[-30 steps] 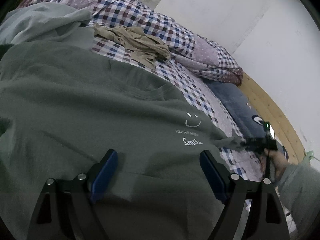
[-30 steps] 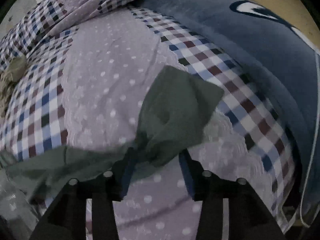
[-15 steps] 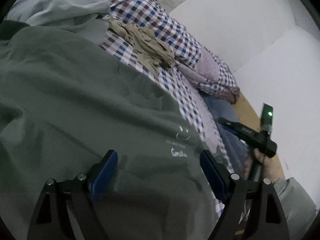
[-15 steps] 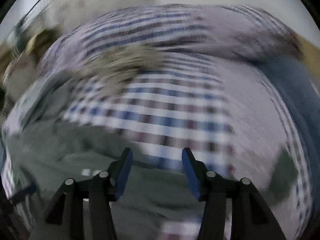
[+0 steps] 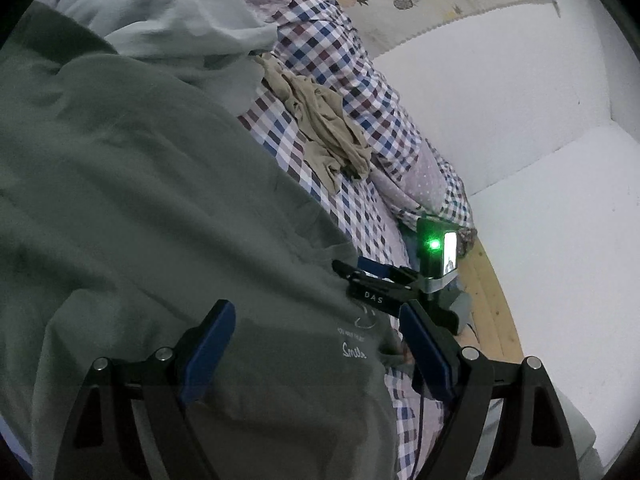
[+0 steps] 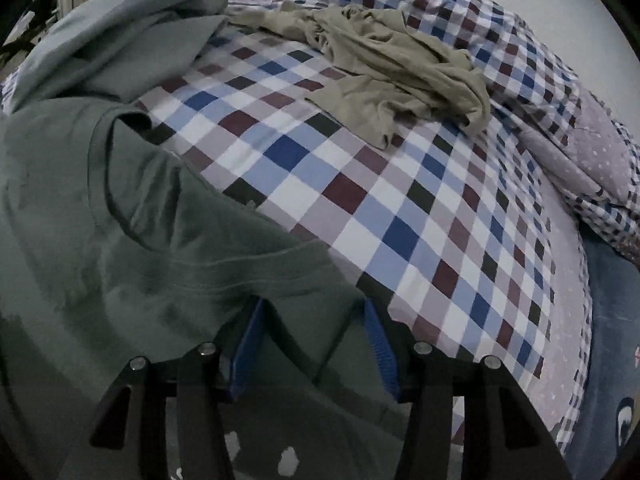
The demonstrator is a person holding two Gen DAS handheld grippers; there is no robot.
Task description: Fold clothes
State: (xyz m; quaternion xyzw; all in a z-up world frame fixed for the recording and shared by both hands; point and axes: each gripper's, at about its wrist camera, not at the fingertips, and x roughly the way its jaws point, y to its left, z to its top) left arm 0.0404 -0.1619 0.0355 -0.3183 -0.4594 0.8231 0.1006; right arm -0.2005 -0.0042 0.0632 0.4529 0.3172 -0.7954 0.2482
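A dark green T-shirt [image 5: 160, 220] with small white print lies spread on the checked bed sheet [image 6: 360, 200]. My left gripper [image 5: 316, 332] hovers open over the printed chest, blue pads wide apart and holding nothing. In the left wrist view my right gripper [image 5: 352, 272] reaches in from the right onto the shirt's edge. In its own view the right gripper [image 6: 314, 320] is open at the shoulder edge of the T-shirt [image 6: 120, 240], just right of the neck opening. Fabric lies between its fingers, and their gap is moderate.
A crumpled beige garment [image 6: 392, 64] lies on the sheet beyond the shirt. A pale grey-green garment [image 6: 120, 28] is heaped at the back left. A bunched checked quilt [image 5: 420, 184], a dark blue pillow [image 6: 608, 320], a wooden bed edge [image 5: 488, 300] and a white wall [image 5: 540, 120] bound the right side.
My right gripper left the sleeve at the shirt's right end and swung left to the shoulder by the neck. The left gripper's view turned right, with its jaws still wide.
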